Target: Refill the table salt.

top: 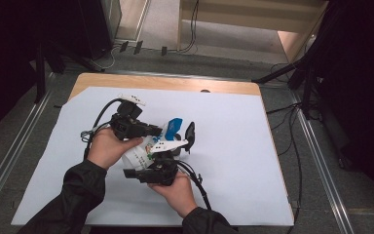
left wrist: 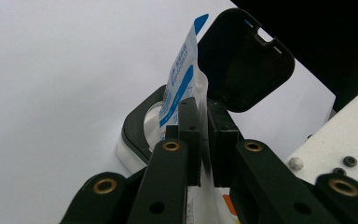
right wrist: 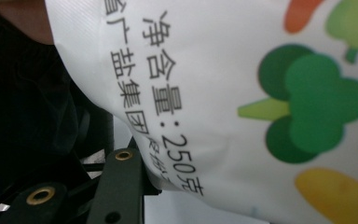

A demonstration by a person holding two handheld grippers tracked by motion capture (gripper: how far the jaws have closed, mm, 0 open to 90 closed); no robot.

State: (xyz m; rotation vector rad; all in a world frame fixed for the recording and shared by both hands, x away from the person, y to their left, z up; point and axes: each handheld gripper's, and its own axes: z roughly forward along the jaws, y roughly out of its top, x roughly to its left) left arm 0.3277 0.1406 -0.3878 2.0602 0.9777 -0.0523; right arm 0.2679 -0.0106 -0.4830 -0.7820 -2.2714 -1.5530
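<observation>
A white bag (top: 137,154) with a blue top, black print and pictured vegetables hangs over a small white container (left wrist: 131,154) with a black rim. The container's black flip lid (left wrist: 242,60) stands open. My left gripper (top: 158,130) is shut on the bag's upper part (left wrist: 182,74), its jaws pinching the thin film just above the container's mouth. My right gripper (top: 162,157) comes from below and holds the bag's lower, fuller part (right wrist: 242,93). The bag bulges against the one finger (right wrist: 121,182) that shows, and the other finger is hidden behind the bag.
A white sheet (top: 233,146) covers a wooden table (top: 175,83). Cables trail from both grippers across the sheet. Dark stands (top: 307,73) and floor cables lie beyond the table's right and far edges.
</observation>
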